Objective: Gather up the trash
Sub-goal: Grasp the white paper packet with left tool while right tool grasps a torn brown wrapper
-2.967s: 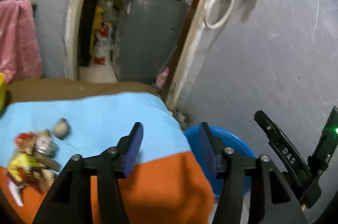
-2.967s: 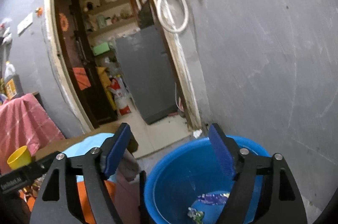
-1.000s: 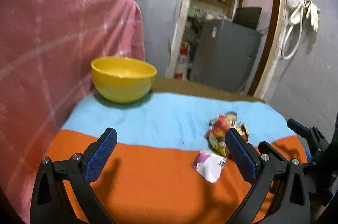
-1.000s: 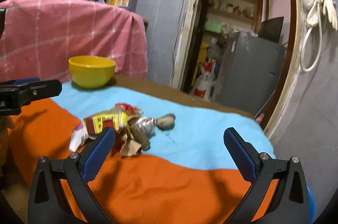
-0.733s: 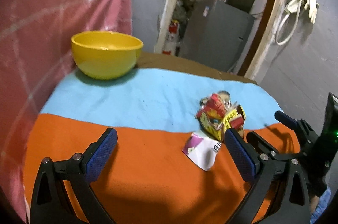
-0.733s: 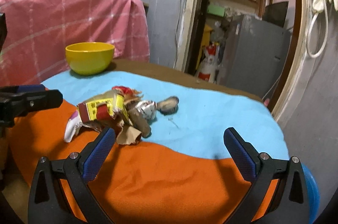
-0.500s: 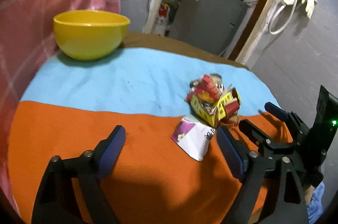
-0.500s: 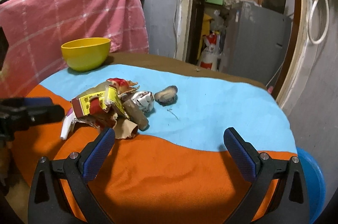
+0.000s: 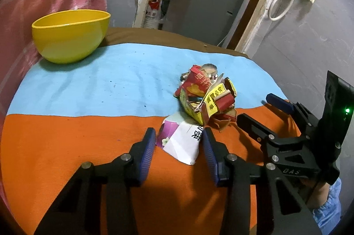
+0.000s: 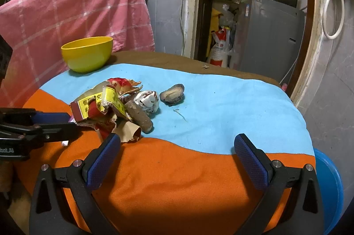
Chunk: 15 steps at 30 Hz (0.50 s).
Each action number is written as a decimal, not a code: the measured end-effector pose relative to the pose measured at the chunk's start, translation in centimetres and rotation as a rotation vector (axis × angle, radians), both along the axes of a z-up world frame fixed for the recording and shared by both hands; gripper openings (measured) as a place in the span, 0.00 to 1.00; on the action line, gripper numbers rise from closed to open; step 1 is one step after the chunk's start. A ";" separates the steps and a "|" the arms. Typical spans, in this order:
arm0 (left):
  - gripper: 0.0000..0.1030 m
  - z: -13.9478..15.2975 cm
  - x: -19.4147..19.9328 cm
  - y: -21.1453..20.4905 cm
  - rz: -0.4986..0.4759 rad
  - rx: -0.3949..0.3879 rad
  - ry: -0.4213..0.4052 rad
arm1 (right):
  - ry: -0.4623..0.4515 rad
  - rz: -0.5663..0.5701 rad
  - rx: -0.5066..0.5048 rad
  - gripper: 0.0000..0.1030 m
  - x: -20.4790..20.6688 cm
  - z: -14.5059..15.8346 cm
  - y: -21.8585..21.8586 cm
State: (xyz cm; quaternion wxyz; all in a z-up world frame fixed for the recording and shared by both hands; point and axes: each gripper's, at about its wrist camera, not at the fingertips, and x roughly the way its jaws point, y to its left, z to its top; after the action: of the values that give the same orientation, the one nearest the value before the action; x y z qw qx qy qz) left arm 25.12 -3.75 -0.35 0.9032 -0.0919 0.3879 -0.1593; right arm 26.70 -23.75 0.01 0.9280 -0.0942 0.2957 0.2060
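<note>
A heap of trash (image 9: 205, 97) lies on the blue and orange cloth: a torn red and yellow carton (image 10: 97, 106), a cardboard tube (image 10: 139, 115), a crumpled wrapper (image 10: 148, 101) and a brown shell-like scrap (image 10: 172, 94). In front of the heap lies a flat white and purple wrapper (image 9: 179, 144). My left gripper (image 9: 179, 153) straddles this wrapper, its jaws closing with the wrapper between them; the pads are not clearly pressing on it. My right gripper (image 10: 177, 159) hovers wide open over the orange cloth, right of the heap, holding nothing.
A yellow bowl (image 9: 70, 35) stands at the table's far left, against a pink checked cloth (image 10: 66, 13). A blue bin (image 10: 327, 186) sits on the floor past the table's right edge. A doorway and a grey cabinet (image 10: 265, 35) lie behind.
My left gripper has dropped and come in on the white and purple wrapper, its jaws narrowing from wide open to just around it. The right gripper has barely shifted.
</note>
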 end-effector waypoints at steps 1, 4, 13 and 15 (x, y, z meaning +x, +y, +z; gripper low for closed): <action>0.37 0.0 0.0 0.1 0.000 -0.003 -0.001 | 0.000 0.000 0.001 1.00 0.0 0.0 0.0; 0.36 0.0 0.0 0.3 0.009 -0.013 -0.006 | 0.000 0.000 0.000 1.00 0.0 0.0 0.0; 0.36 0.4 -1.0 3.4 0.158 -0.078 -0.028 | 0.006 -0.009 0.003 1.00 0.2 0.1 -0.1; 0.36 0.4 -1.1 4.0 0.184 -0.087 -0.025 | 0.007 -0.006 0.014 1.00 0.2 0.1 -0.2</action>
State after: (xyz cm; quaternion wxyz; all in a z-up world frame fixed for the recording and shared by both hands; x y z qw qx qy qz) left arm 23.99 0.25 0.05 0.9139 -0.1642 0.3592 -0.0934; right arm 26.90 -23.93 0.14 0.9283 -0.0861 0.2978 0.2054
